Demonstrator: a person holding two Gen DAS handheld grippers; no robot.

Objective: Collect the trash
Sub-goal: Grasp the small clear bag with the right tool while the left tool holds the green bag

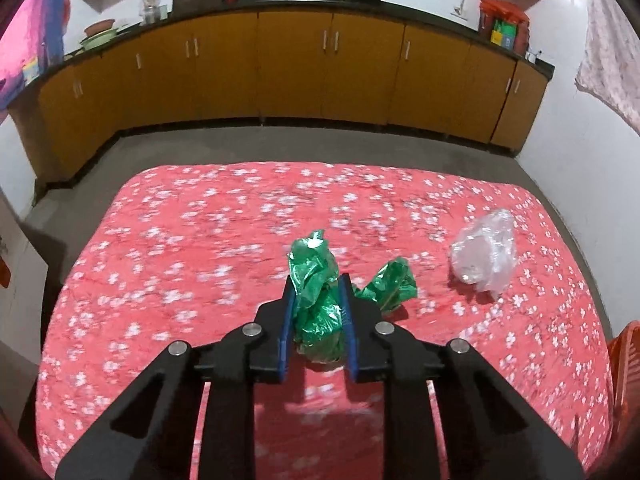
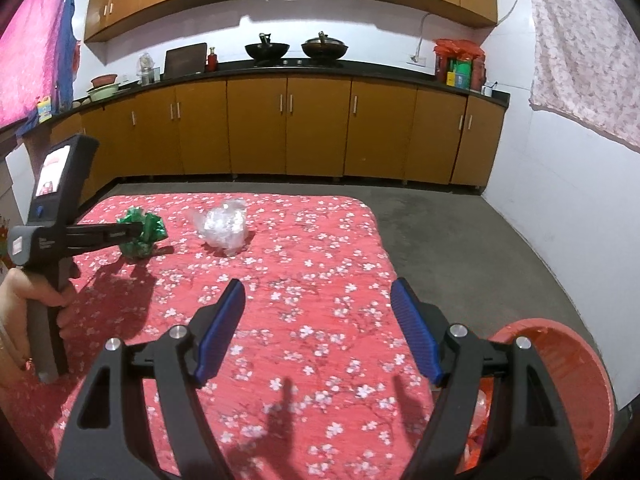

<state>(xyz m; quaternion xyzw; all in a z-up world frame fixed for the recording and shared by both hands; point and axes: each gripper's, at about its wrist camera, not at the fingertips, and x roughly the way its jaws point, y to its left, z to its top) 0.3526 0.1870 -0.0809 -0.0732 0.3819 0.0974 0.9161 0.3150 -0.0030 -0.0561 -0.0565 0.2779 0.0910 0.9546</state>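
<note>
My left gripper (image 1: 318, 286) is shut on a crumpled green plastic wrapper (image 1: 316, 300), held just above the red flowered tablecloth (image 1: 180, 240). In the right wrist view the left gripper (image 2: 138, 230) holds the green wrapper (image 2: 150, 234) at the table's far left. A crumpled clear plastic bag (image 1: 484, 256) lies on the cloth to the right of it; it also shows in the right wrist view (image 2: 224, 226). My right gripper (image 2: 318, 292) is open and empty above the near middle of the table.
A red plastic bin (image 2: 568, 380) stands on the floor at the table's right front corner, with some trash inside; its rim shows in the left wrist view (image 1: 624, 360). Yellow kitchen cabinets (image 2: 320, 128) line the far wall beyond a grey floor.
</note>
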